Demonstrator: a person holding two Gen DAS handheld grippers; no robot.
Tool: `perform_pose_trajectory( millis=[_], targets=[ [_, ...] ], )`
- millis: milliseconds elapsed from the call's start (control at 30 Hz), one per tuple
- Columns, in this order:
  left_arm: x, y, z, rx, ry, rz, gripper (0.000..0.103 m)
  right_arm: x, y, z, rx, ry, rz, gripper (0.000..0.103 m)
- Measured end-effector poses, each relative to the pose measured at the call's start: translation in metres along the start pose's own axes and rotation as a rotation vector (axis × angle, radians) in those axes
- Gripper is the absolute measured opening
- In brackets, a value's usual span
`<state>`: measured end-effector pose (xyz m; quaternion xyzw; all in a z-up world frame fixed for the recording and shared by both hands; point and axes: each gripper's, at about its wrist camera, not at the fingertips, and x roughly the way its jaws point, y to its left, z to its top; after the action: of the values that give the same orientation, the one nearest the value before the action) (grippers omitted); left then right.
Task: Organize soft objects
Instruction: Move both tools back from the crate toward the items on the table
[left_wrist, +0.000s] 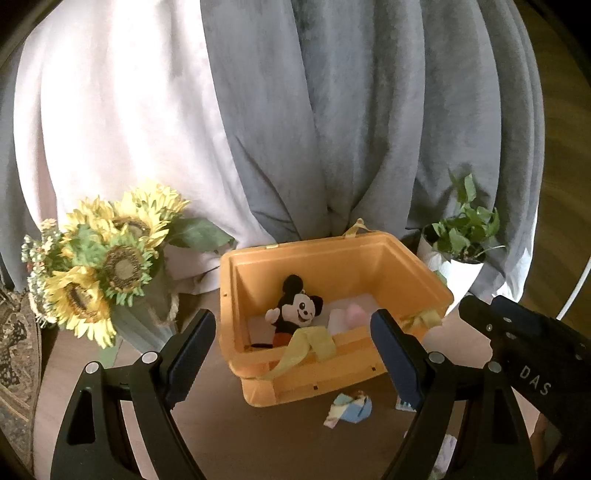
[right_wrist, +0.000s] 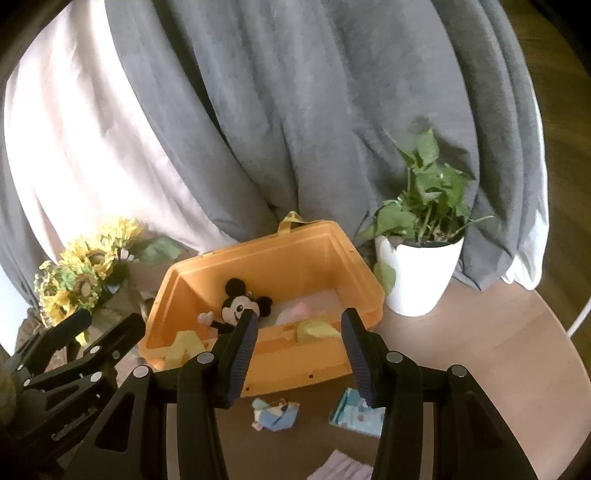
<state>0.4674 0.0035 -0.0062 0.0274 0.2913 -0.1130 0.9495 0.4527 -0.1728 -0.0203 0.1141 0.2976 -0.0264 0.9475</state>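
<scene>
An orange plastic bin (left_wrist: 369, 269) (right_wrist: 295, 258) stands on the round wooden table. Inside lie a Mickey Mouse plush (left_wrist: 295, 308) (right_wrist: 238, 306), a pink soft item (left_wrist: 356, 315) (right_wrist: 295, 312) and white cloth. Yellow ribbon (left_wrist: 306, 349) hangs over its front wall. A small blue-and-yellow folded cloth (left_wrist: 351, 406) (right_wrist: 275, 413) lies on the table in front of the bin. A light blue patterned cloth (right_wrist: 356, 411) lies to its right. My left gripper (left_wrist: 293, 354) is open and empty, held before the bin. My right gripper (right_wrist: 299, 354) is open and empty, above the cloths.
A vase of sunflowers (left_wrist: 107, 262) (right_wrist: 79, 280) stands left of the bin. A white pot with a green plant (right_wrist: 419, 273) (left_wrist: 456, 254) stands right of it. Grey and white curtains (left_wrist: 295, 110) hang behind. A striped cloth (right_wrist: 341, 467) lies at the near edge.
</scene>
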Motion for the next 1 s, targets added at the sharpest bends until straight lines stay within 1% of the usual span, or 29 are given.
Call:
perform_pose_trajectory(
  millis=[300, 467, 633, 800, 900, 1000],
  targets=[
    [-0.031, -0.007, -0.017, -0.003, -0.021, -0.004, 0.086, -0.031, -0.001, -0.015, -0.001, -0.035, 0.015, 0.049],
    [-0.048, -0.02, -0.029, -0.009, -0.043, 0.016, 0.086, -0.043, -0.008, -0.021, -0.024, -0.033, 0.041, 0.049],
    [-0.061, -0.034, -0.043, -0.023, -0.052, 0.07, 0.086, -0.051, -0.019, -0.026, -0.055, -0.023, 0.056, 0.048],
    [-0.078, -0.05, -0.061, -0.037, -0.096, 0.138, 0.086, -0.057, -0.032, -0.032, -0.089, -0.008, 0.098, 0.048],
    [-0.088, -0.057, -0.072, -0.068, -0.114, 0.159, 0.086, -0.058, -0.039, -0.037, -0.104, 0.003, 0.126, 0.048],
    [-0.092, -0.064, -0.081, -0.088, -0.112, 0.179, 0.086, -0.058, -0.047, -0.043, -0.125, 0.022, 0.156, 0.049]
  ],
)
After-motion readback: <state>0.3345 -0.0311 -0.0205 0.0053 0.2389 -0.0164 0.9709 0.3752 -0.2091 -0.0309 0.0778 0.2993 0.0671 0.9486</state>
